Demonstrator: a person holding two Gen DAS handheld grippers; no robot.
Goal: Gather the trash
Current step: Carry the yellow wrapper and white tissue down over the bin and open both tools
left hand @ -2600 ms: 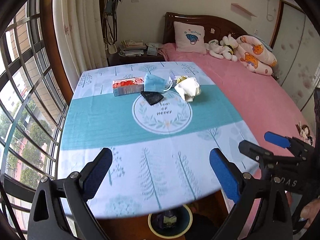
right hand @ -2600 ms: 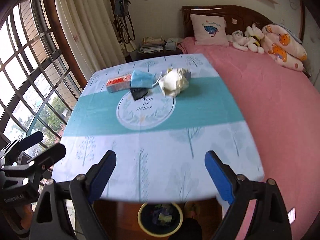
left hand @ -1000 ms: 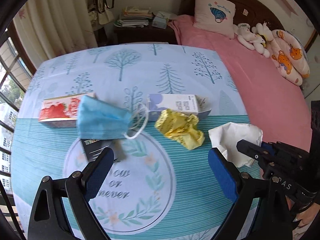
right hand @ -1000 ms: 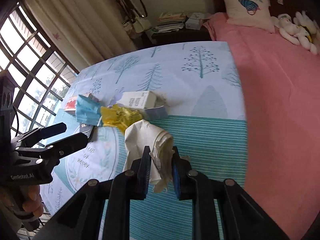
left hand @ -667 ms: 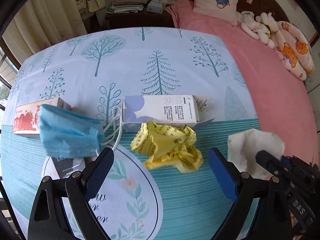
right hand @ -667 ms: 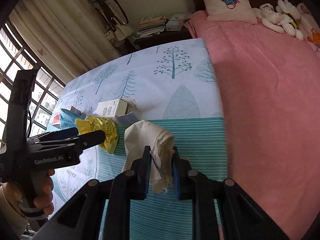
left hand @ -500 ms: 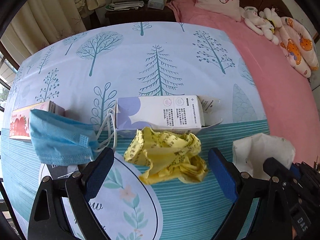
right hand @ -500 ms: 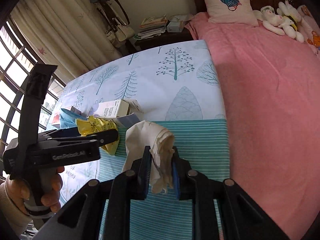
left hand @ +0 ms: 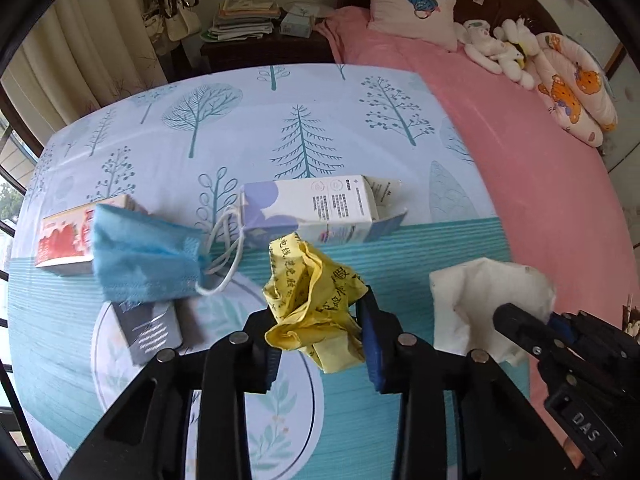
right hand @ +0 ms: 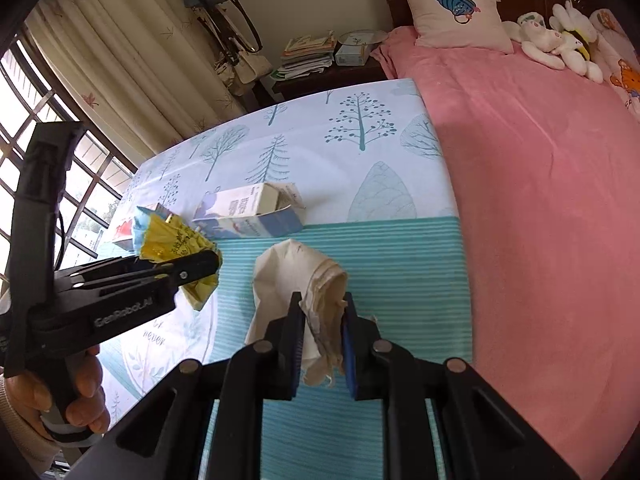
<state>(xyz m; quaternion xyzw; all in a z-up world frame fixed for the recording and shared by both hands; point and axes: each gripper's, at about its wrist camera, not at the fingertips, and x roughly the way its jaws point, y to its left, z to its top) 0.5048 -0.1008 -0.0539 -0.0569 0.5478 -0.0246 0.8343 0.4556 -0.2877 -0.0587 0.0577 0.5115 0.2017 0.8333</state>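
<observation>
The crumpled yellow wrapper [left hand: 316,300] sat pinched between the two fingers of the left gripper [left hand: 320,340], its printed folds bulging above and below the pads, over the round wreath print of the tablecloth [left hand: 280,120]. In the right wrist view the same wrapper [right hand: 176,244] showed beside the black finger of the left gripper [right hand: 196,268], with the person's hand [right hand: 76,384] wrapped round the handle. The white crumpled tissue [right hand: 304,280] was clamped between the closed fingers of the right gripper [right hand: 322,344], hanging over the teal striped band of the cloth; from the left wrist view it [left hand: 480,296] lay to the right of the yellow wrapper, with the right gripper [left hand: 532,328] biting its near edge. Just behind the wrapper a white and lilac carton [left hand: 312,208] lay on its side, one end flap open. To its left a blue face mask [left hand: 144,256] lay draped over a red and white box [left hand: 68,240], its white ear loops reaching toward the carton. A small grey packet [left hand: 150,330] lay just below the mask. Beyond the table's right edge spread a pink bedspread [right hand: 540,160] with a pillow [right hand: 452,8] and soft toys [right hand: 556,44].
</observation>
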